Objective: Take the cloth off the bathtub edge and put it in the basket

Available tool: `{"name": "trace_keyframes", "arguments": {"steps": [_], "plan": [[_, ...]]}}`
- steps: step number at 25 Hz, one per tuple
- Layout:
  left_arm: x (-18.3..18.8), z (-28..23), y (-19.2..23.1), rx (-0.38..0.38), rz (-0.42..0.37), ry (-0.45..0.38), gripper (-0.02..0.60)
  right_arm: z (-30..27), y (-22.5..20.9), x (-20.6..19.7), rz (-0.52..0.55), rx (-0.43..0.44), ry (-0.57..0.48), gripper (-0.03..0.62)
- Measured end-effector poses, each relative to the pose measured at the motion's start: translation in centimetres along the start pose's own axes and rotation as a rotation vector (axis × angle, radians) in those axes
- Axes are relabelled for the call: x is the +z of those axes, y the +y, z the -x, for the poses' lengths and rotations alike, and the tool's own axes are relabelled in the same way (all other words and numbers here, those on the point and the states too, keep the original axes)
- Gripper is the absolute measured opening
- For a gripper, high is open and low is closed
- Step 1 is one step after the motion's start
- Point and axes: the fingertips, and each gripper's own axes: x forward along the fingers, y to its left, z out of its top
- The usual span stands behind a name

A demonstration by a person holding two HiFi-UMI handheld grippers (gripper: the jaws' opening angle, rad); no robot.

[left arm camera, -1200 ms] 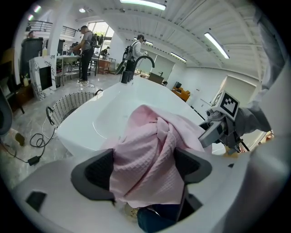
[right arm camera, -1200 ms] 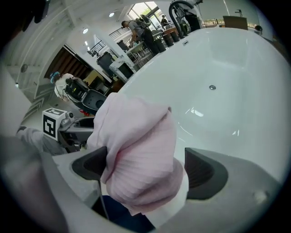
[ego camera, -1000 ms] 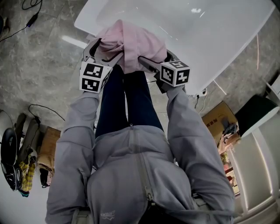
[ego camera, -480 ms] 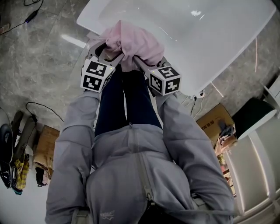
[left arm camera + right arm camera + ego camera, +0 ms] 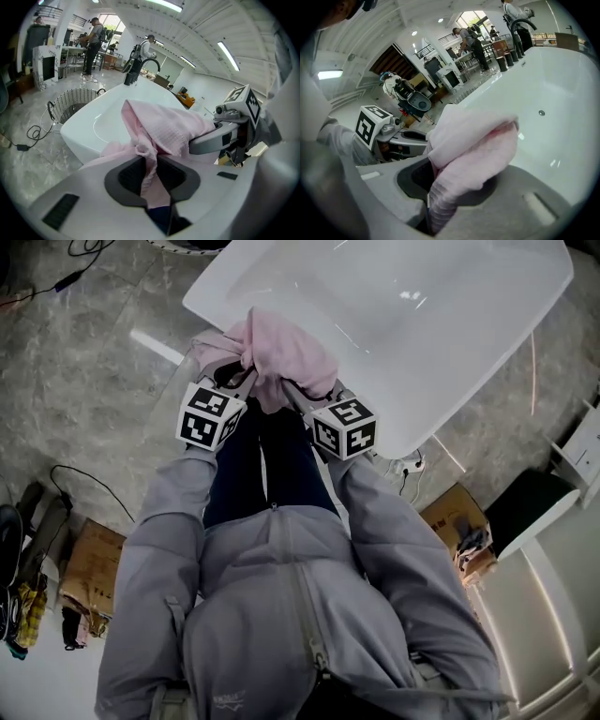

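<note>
A pink cloth lies bunched over the near edge of the white bathtub. My left gripper grips its left side and my right gripper its right side, close together. The left gripper view has a fold of the cloth pinched in the left gripper, whose jaws are still closing. In the right gripper view a thick roll of cloth fills the right gripper, also closing. A wire basket stands on the floor beyond the tub's far end.
A black faucet rises at the tub's far end, with people standing behind it. A power strip and a cardboard box sit on the floor to the right, and cables with bags lie to the left.
Both grippers have drawn closer together and their jaws have closed on the cloth, which is now bunched higher between them.
</note>
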Motion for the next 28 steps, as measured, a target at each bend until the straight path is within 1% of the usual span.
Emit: {"name": "trace_keyframes", "arguments": {"steps": [5,11,15,19,24,28], "plan": [[1.6,3.1,-0.9,0.017,0.004,-0.052,0.063,1.5,2.9,2.3,0.059,0.052,-0.006,0.100],[4.4,8.5,-0.9,0.062,0.041,-0.163,0.063,3.7,7.6,6.1,0.118,0.144,-0.034,0.095],[6.7,13.2,-0.5,0.117,0.068,-0.263,0.063,5.1,11.2,9.5,0.133,0.223,-0.056,0.092],[8.6,17.7,-0.3,0.178,0.085,-0.350,0.063,6.2,14.9,12.5,0.217,0.284,-0.060,0.092],[10.6,22.9,-0.8,0.240,0.085,-0.452,0.063,7.9,18.8,15.5,0.270,0.367,-0.074,0.092],[12.0,26.4,-1.2,0.294,0.078,-0.519,0.063,9.0,21.6,17.7,0.330,0.416,-0.086,0.091]]}}
